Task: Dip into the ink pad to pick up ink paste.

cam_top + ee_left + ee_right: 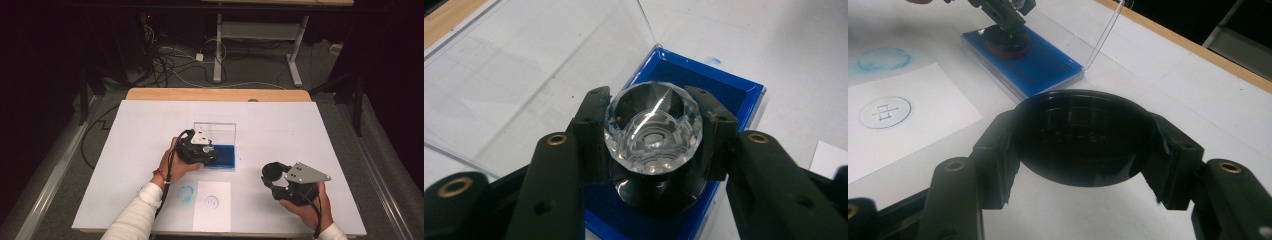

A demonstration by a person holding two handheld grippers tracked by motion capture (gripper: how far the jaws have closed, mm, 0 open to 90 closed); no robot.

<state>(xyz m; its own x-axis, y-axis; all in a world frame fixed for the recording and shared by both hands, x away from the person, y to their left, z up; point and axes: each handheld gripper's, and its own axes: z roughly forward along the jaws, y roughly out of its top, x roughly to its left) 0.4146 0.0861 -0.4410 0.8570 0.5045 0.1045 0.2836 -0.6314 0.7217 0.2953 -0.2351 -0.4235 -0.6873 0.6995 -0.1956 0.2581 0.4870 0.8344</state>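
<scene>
A person at a white-topped bench [280, 125] works a stamp over an ink pad, a tool in each hand. The left tool [651, 132] pinches the stamp's faceted clear knob [651, 131] between its two black jaws, with the stamp's dark round base [659, 192] directly below the knob and set down on the blue ink pad [724, 92]. The stamp stands roughly upright, its long axis running straight down from the tool into the pad, so any coming move looks to be a straight lift before it travels.

The ink pad's clear lid [215, 131] stands open on the far side. The white paper slip [212, 205] lies on the near side of the pad, close to the person and between the two hands; it already carries one round blue impression [212, 202]. Just left of the slip, a blue smudged ring [185, 194] marks the bench itself.

The right tool [1083, 145] is pressed onto a black round cap [1083, 142], apparently the stamp's cover, held off to the right, well apart from the pad. The left hand [172, 165] is the nearer one to both pad and slip.

Count: two tools, one stamp, one cap, one ink pad, one paper slip, one impression on it, one smudge.
</scene>
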